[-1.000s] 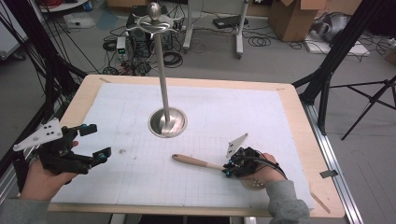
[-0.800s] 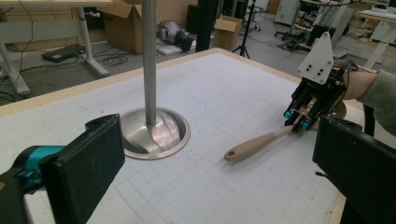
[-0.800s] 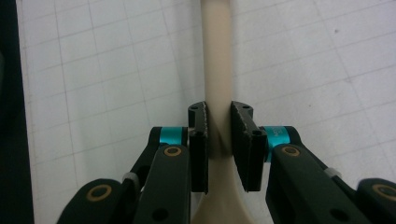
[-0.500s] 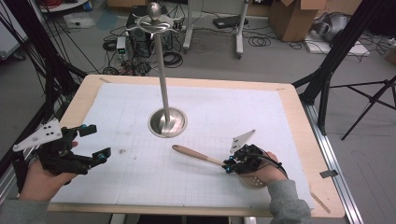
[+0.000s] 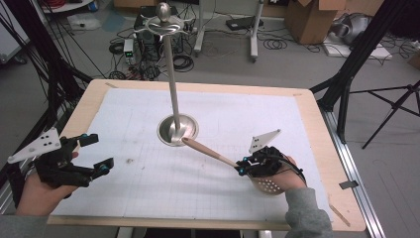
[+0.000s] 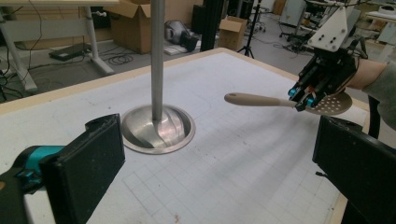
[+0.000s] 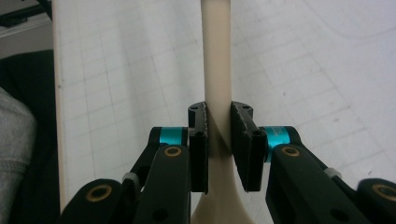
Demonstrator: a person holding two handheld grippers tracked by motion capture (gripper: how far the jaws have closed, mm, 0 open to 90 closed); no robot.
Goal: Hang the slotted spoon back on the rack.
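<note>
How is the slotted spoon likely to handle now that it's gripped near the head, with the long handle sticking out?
The spoon probably stays stiff: its handle runs straight out from the right gripper with no sag. It looks light, thin and perforated at the head. The smooth, rounded handle between narrow pads might pivot or slip if its tip knocks the stand.
</note>
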